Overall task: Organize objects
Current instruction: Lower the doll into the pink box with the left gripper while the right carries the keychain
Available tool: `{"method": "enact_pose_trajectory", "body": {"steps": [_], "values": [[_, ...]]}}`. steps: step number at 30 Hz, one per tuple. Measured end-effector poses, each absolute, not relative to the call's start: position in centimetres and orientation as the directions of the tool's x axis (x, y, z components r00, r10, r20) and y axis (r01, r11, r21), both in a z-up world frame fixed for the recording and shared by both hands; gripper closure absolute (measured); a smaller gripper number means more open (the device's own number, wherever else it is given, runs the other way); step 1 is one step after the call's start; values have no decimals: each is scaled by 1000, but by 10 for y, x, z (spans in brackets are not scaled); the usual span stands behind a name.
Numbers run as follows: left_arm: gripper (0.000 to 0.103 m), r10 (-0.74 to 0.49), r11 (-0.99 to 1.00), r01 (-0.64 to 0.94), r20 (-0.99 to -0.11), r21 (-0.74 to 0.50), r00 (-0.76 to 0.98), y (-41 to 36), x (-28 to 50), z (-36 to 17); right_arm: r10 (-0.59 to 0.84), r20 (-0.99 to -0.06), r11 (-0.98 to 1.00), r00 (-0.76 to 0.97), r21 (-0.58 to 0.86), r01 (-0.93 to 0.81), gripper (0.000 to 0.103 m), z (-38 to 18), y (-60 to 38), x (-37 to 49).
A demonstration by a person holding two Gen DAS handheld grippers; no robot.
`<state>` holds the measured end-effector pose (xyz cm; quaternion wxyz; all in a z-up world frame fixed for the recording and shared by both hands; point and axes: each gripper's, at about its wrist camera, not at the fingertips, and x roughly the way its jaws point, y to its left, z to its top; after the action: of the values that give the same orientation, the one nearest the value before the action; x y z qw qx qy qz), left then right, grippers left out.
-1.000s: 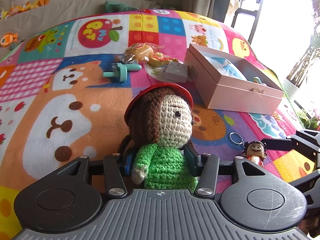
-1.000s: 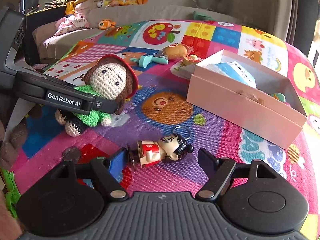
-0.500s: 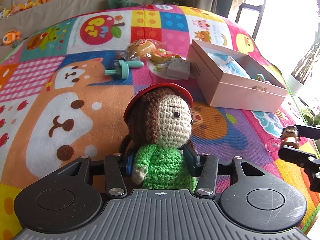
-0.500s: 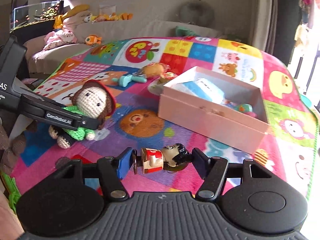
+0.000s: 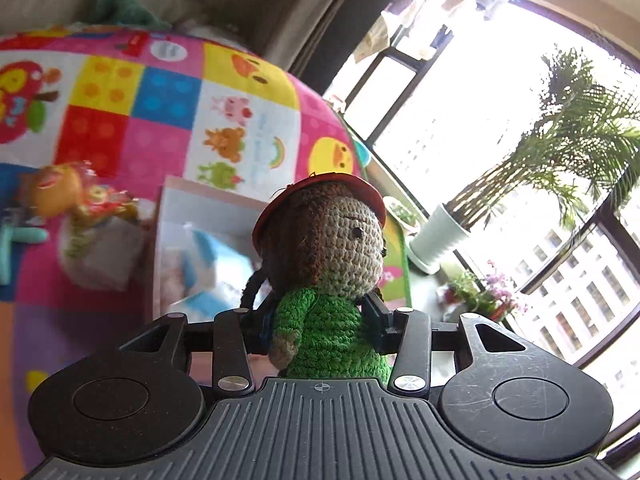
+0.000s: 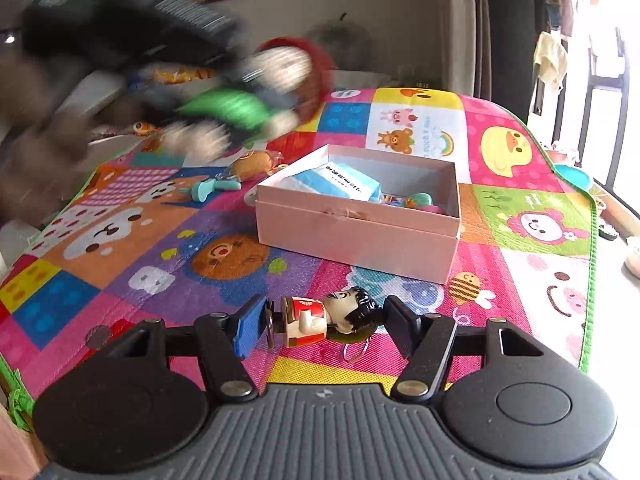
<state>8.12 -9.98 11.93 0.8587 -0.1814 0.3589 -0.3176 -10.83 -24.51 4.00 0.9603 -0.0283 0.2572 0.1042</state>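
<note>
A patchwork play mat (image 6: 400, 120) printed with cartoon animals covers the surface; its face is smooth and glossy, edged in green. Behind it runs a beige wall hung with framed pictures. Only the left wrist view shows the tall windows and a potted palm (image 5: 440, 236) in a ribbed white pot.

An open pink cardboard box (image 6: 356, 240), rectangular and matte, sits on the mat's middle. It holds a blue-and-white packet (image 6: 340, 182) and small coloured items. The right wrist view shows it sharply; the left shows it blurred.

The left gripper (image 5: 322, 320) has just been closing and is clamped on the green torso of a crocheted doll (image 5: 328, 248), knobbly yarn, brown hair, red hat, held upright off the mat. In the right wrist view doll and gripper appear as a blur above the mat's far left.

The right gripper (image 6: 324, 320) is closed on a glossy plastic figurine (image 6: 320, 318), lying sideways between the pads, its wire key ring hanging below, held above the mat in front of the box.

A teal toy (image 6: 212, 188) and wrapped snacks (image 6: 252, 162) lie left of the box.
</note>
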Motion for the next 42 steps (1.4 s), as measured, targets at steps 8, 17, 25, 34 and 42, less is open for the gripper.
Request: {"method": "enact_pose_trajectory", "body": {"steps": [8, 17, 25, 34, 42], "values": [[56, -526, 846, 233, -682, -480, 507, -162, 150, 48, 163, -476, 980, 864, -25, -199, 39, 43, -259, -112], [55, -536, 843, 326, -611, -428, 583, -122, 96, 76, 126, -507, 989, 853, -8, -151, 39, 34, -268, -98], [55, -516, 852, 349, -520, -389, 681, -19, 8, 74, 139, -540, 989, 830, 31, -145, 39, 54, -269, -83], [55, -472, 858, 224, -537, -463, 699, 60, -11, 38, 161, -495, 984, 854, 151, -97, 39, 162, -255, 51], [55, -400, 892, 200, -503, -405, 767, 88, -11, 19, 105, -599, 990, 794, 141, -25, 14, 154, -219, 150]]}}
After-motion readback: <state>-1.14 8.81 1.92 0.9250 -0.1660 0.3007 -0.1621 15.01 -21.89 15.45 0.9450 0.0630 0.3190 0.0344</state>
